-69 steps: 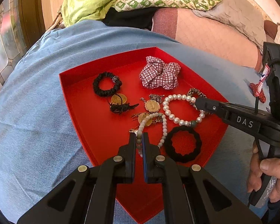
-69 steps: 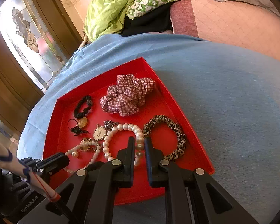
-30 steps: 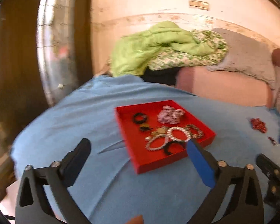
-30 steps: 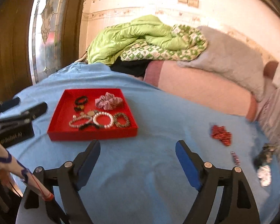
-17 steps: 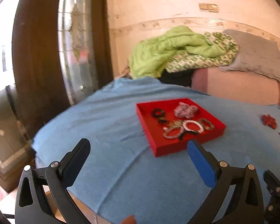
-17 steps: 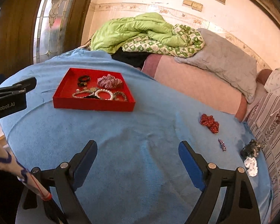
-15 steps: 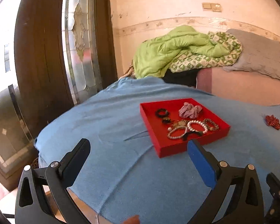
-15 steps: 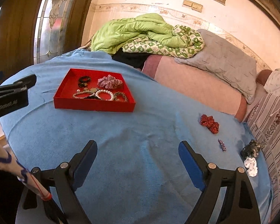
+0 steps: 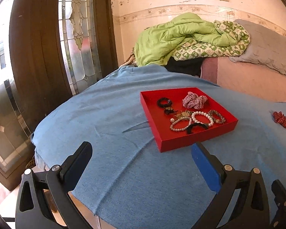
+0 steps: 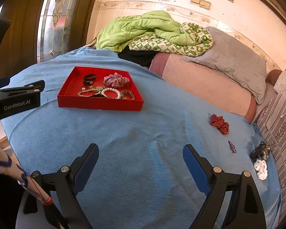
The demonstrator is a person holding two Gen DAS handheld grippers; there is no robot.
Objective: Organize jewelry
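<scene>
Left wrist: claw spread wide, withdrawn from tray.

The red tray looks like matt card or plastic, flat finish, no shine. It's sitting on a blue cloth that's soft and a bit fuzzy, kinda towel-like. The pearl bracelet is glossy smooth beads, and the checked scrunchie is crinkled woven fabric. Left gripper is matt black plastic with metal screws and blue pads. The door is dark wood with textured glass.
</scene>
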